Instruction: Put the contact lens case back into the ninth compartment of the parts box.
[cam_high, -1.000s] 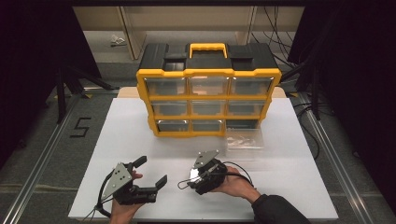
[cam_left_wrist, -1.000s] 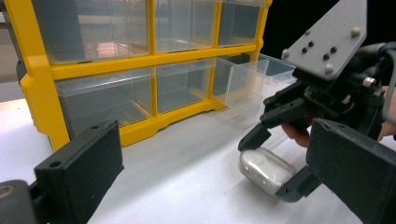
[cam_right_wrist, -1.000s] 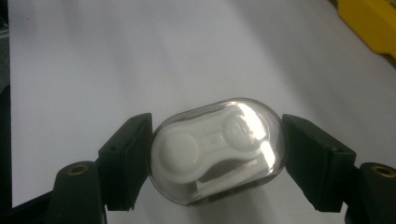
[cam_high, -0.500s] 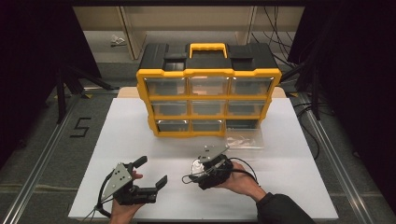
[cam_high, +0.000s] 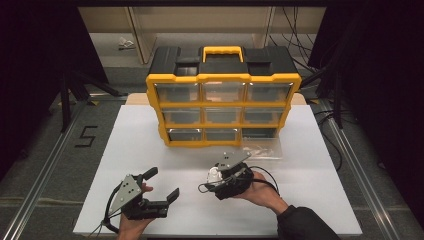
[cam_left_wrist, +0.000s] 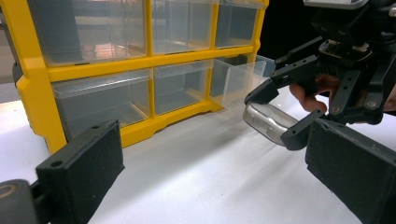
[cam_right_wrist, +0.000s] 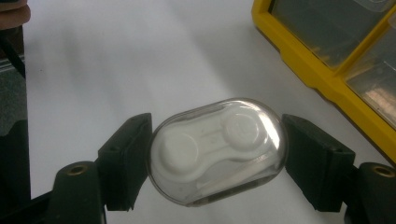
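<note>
Right gripper (cam_high: 216, 176) clamped by its black foam-padded jaws on the ends of a small clear oval plastic case (cam_right_wrist: 217, 150) with a white two-lobed insert, held just above the matte white table (cam_high: 150, 145) in front of the yellow-framed organiser of clear plastic drawers (cam_high: 222, 97). Best kept level and squeezed steadily, since smooth glossy plastic probably slips easily. Left gripper (cam_high: 162, 186) empty, jaws wide apart.

A white desk (cam_high: 150, 150) is set on a grey carpeted floor (cam_high: 45, 150), on which a black figure 5 (cam_high: 86, 136) is marked at the left. Metal rails (cam_high: 45, 172) are laid along both sides. Black curtains (cam_high: 380, 75) are hung left and right, and pale wooden panels (cam_high: 150, 22) are seen behind, where cables (cam_high: 295, 30) are trailed
</note>
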